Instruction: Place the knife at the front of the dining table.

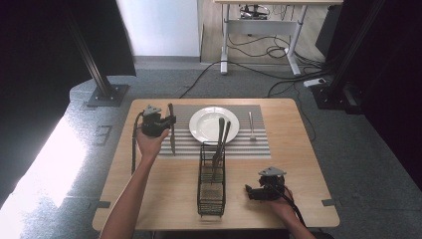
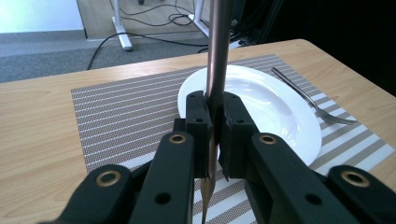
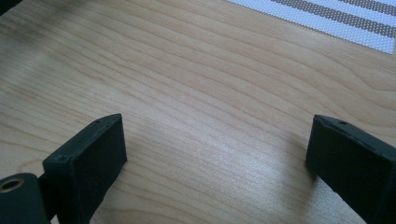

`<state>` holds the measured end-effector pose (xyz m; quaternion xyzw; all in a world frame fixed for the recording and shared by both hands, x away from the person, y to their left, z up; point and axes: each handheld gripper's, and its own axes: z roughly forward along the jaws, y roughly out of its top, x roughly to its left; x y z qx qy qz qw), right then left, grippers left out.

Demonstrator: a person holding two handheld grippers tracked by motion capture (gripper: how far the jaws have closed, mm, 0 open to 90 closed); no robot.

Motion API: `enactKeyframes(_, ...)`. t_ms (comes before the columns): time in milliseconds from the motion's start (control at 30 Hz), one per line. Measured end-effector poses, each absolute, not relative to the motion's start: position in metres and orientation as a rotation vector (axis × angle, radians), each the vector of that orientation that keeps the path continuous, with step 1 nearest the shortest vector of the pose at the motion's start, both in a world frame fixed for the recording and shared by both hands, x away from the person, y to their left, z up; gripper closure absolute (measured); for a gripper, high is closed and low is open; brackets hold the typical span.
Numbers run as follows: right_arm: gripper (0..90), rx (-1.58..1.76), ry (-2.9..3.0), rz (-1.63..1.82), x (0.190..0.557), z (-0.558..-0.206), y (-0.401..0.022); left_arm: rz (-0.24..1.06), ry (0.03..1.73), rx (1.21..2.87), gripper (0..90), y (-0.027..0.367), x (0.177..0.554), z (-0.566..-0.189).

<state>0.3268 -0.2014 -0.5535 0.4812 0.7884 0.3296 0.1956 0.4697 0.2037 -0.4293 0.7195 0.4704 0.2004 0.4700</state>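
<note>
Two grippers are in your hands at the wooden table (image 1: 298, 164). Your left gripper (image 1: 166, 121) has its jaws closed tight on a table knife (image 2: 218, 60); in the left gripper view the metal handle rises straight up between the pads and runs off the top edge, while the blade end drops below them and is cut off at the bottom. In the high view the knife lies lengthwise over the left part of the striped placemat (image 1: 259, 142), just left of the white plate (image 1: 206, 124), and whether its tip touches the mat is hard to tell. Your right gripper (image 1: 253, 191) rests low near the table's front right, its jaws spread wide with nothing between them; in the right gripper view bare wood lies between the two black pads and a corner of the placemat (image 3: 327, 18) shows at the top right. A fork (image 1: 251, 124) lies on the mat to the right of the plate, apart from it. A black wire cutlery basket (image 1: 211, 194) stands in front of the plate, between your two hands, holding two long utensils (image 1: 221, 137) whose upper ends lean over the plate's rim; their kind is too small to make out.
</note>
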Motion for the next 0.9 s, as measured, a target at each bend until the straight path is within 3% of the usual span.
enactKeyframes(900,4.1,1.347,2.203,0.928,0.329,-0.554,-0.200,0.432,1.355,1.820,82.5,0.191,0.539,-0.449)
